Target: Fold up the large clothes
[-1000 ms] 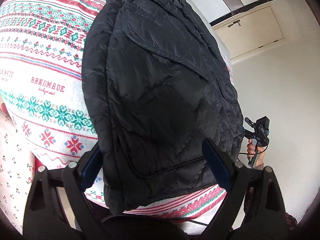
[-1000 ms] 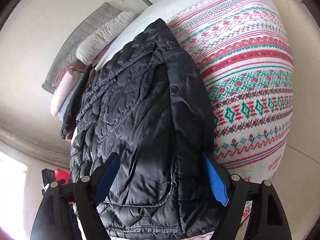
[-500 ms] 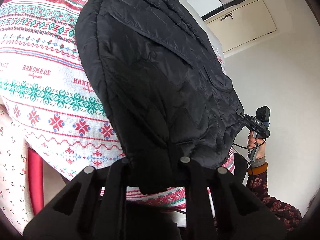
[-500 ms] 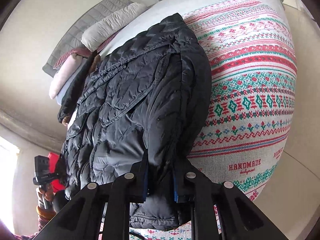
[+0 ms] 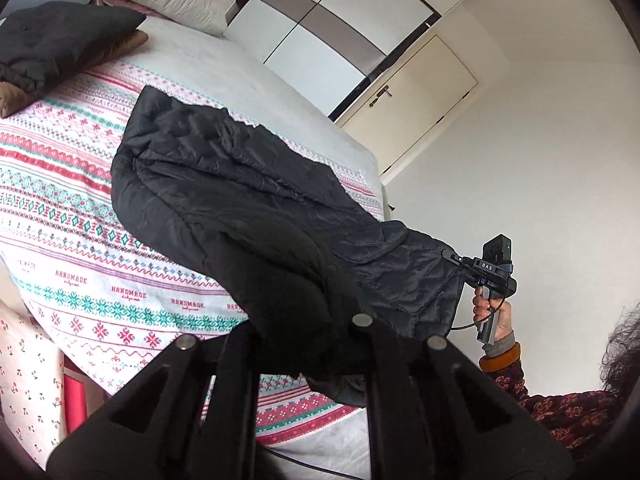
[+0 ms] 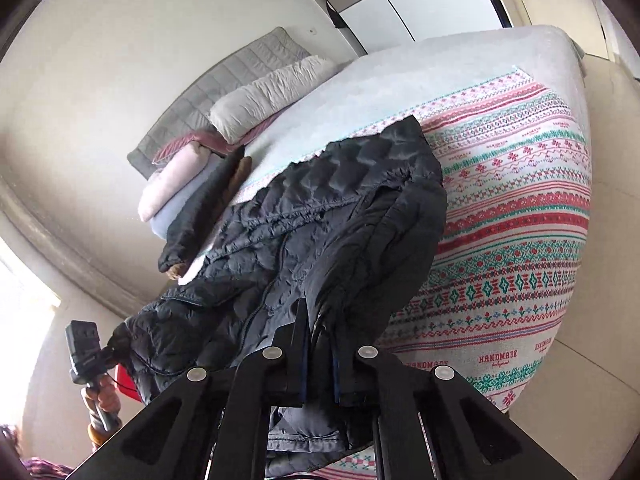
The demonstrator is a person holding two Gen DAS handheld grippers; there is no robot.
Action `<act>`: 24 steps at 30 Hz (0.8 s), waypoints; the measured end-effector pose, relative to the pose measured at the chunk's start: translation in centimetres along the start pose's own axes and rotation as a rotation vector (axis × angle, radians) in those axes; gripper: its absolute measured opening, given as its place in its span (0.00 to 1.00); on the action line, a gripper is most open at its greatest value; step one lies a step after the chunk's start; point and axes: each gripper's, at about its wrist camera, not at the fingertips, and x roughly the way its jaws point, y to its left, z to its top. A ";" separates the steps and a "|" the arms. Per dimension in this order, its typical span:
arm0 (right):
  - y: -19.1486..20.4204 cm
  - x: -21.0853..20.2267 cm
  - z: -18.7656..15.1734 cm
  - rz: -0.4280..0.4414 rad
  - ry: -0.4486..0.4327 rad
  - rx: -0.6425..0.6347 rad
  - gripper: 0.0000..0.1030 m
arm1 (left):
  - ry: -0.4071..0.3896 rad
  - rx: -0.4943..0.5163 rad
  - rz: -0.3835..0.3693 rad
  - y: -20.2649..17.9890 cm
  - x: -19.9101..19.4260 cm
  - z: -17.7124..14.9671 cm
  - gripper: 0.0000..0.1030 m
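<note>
A black quilted puffer jacket point(image 5: 248, 200) lies on the patterned blanket point(image 5: 60, 216) of the bed, its near hem lifted off the bed. My left gripper point(image 5: 304, 344) is shut on one corner of the hem, which drapes over and hides the fingertips. My right gripper point(image 6: 318, 344) is shut on the other hem corner of the jacket point(image 6: 328, 220). The right gripper also shows in the left wrist view point(image 5: 460, 262), pinching the jacket's edge. The left gripper shows in the right wrist view point(image 6: 114, 346), pinching the far edge.
Folded dark and brown clothes point(image 5: 48, 48) lie further up the bed. Pillows point(image 6: 264, 96) and a grey headboard point(image 6: 224, 84) are at the far end. A wardrobe point(image 5: 340, 32) and a cream door point(image 5: 412, 100) stand beyond the bed.
Both grippers went from open around the jacket's hem to shut on it, then lifted the hem up and toward me, so the jacket's lower part now hangs off the bed.
</note>
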 end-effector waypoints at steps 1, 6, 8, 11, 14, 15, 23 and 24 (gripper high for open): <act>0.3 -0.7 0.6 0.012 -0.018 0.005 0.07 | -0.021 0.010 -0.004 -0.3 -0.6 0.7 0.10; 0.3 -2.2 4.7 0.051 -0.078 0.039 0.07 | -0.088 0.011 -0.009 0.1 -0.6 6.2 0.11; 0.3 -1.3 7.0 0.047 -0.085 0.048 0.07 | -0.106 -0.010 -0.015 0.8 0.7 9.5 0.11; 0.2 1.5 11.2 0.043 -0.080 0.076 0.07 | -0.121 -0.015 0.029 2.1 3.8 14.6 0.12; -0.9 5.8 15.9 0.018 -0.063 0.115 0.07 | -0.112 -0.044 0.109 4.4 8.2 19.4 0.13; -1.6 7.5 17.5 0.001 -0.052 0.127 0.07 | -0.104 -0.059 0.142 5.5 9.8 20.6 0.14; -11.0 21.1 24.0 0.030 0.062 0.437 0.24 | 0.020 -0.196 0.362 14.6 20.9 25.7 0.53; -12.0 22.2 24.2 0.040 0.076 0.471 0.28 | 0.020 -0.209 0.380 15.4 21.4 25.9 0.57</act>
